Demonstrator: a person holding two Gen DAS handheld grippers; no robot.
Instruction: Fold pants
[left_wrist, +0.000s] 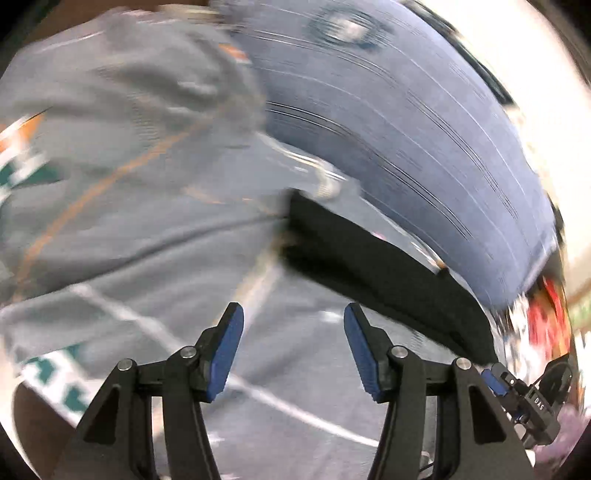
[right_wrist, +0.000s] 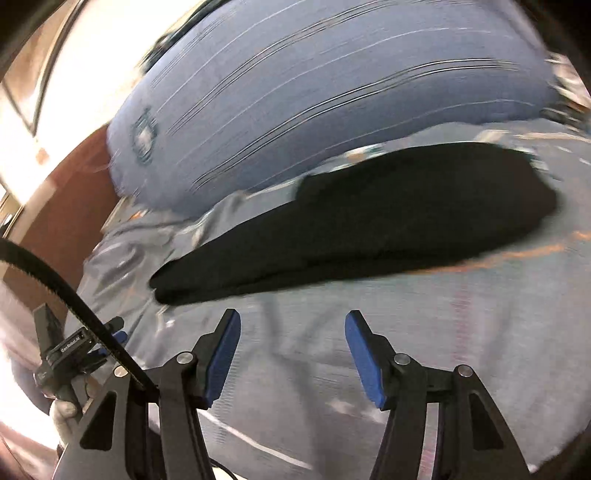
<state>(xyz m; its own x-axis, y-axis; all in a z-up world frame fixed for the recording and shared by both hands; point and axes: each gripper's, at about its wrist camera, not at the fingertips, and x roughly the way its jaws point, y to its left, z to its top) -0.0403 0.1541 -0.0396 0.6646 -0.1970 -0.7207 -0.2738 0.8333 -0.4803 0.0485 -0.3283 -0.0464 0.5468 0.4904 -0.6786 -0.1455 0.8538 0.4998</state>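
A: Looking along the right tongs (right_wrist: 293, 354), where are the pants (right_wrist: 354, 218)?

B: Ahead of the tips and apart from them, lying flat on the bed (right_wrist: 461, 350) as a long black strip. They already look folded lengthwise, though blur hides the layers.

A: Which way does the strip run?

B: Crosswise to the right tongs, from a narrow end at lower left to a broader end at upper right. A blue pillow (right_wrist: 332, 110) sits just behind the pants.

A: And the left tongs (left_wrist: 293, 349)?

B: The pants (left_wrist: 376, 266) lie ahead and to the right of them, slanting away toward the lower right, with one end nearest the tips.

A: Are either tongs holding anything?

B: No. Both stand fairly wide with only bedding between the blue pads.

A: Which hand is closer?

B: Hard to say. I judge each sits near its own end of the strip, which suits bringing one end over the other.
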